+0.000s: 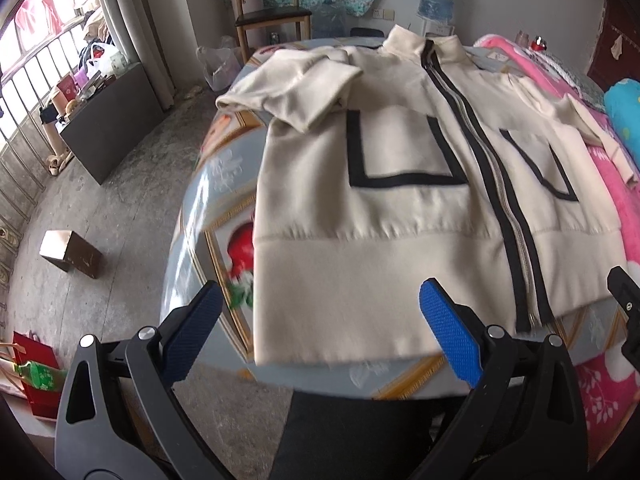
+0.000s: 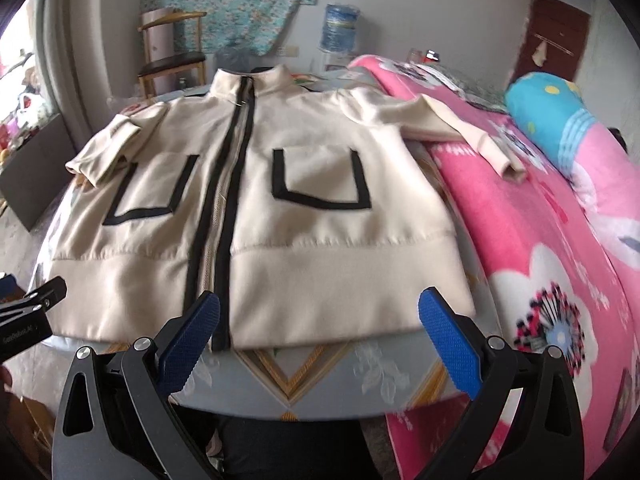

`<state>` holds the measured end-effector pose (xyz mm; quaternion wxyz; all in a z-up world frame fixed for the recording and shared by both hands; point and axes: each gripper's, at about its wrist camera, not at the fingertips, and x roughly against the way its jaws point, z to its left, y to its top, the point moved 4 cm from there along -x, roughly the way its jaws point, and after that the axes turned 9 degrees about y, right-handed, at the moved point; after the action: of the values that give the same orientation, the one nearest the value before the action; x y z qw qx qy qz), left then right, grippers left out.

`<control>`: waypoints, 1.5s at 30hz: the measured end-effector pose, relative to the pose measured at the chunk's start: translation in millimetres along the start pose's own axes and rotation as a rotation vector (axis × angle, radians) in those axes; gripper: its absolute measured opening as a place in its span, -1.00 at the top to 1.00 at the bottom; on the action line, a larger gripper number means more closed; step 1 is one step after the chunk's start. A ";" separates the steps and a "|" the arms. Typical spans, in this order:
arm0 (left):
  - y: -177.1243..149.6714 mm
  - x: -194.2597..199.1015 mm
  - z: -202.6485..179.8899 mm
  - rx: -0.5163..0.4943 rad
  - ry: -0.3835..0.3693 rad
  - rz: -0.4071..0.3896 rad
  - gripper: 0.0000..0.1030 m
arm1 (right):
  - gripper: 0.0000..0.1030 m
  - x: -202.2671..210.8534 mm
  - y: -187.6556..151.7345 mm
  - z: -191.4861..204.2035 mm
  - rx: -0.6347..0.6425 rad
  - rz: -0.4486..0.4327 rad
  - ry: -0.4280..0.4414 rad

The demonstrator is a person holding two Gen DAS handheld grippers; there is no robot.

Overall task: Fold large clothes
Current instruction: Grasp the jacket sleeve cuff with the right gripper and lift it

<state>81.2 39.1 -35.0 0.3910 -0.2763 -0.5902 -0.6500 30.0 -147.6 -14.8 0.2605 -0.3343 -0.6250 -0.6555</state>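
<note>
Left tool [image 1: 320,332]: spread wide, blue pads apart, nothing between them; held just before the near hem.
Right tool [image 2: 320,332]: also spread wide, empty; held just before the same hem, beside the left one.
Jacket [image 2: 256,208]: cream, with black zip band and two black-edged pockets; lying flat and front up on the bed [image 2: 304,376], directly ahead of both tools.
Long axis: from hem, nearest the tools, to collar [image 2: 250,80], farthest away; zip line [image 2: 228,200] almost straight forward.
Zip against tools: ahead and to the right of the left tool, ahead and to the left of the right tool; so one jacket half for each.
Left sleeve [image 1: 288,88]: already laid inward over the body, far ahead-left of the left tool.
Right sleeve [image 2: 464,132]: stretched outward onto the pink blanket [image 2: 540,240], far ahead-right of the right tool.
Nearer tool for that sleeve: the right one, probably.
Step in hand: likely approach to a grasp; no cloth pinched yet.
Risk: soft cloth sliding on the smooth bed cover when pulled.
</note>
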 end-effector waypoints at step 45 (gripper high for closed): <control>92.0 -138.3 11.6 -0.057 -0.091 0.022 -0.85 | 0.90 -140.0 314.7 97.8 -0.222 0.080 1.032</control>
<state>231.6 76.0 -96.1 0.3628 -0.3234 -0.5855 -0.6488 369.7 -87.2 80.8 0.5219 -0.0175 -0.3291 -0.7868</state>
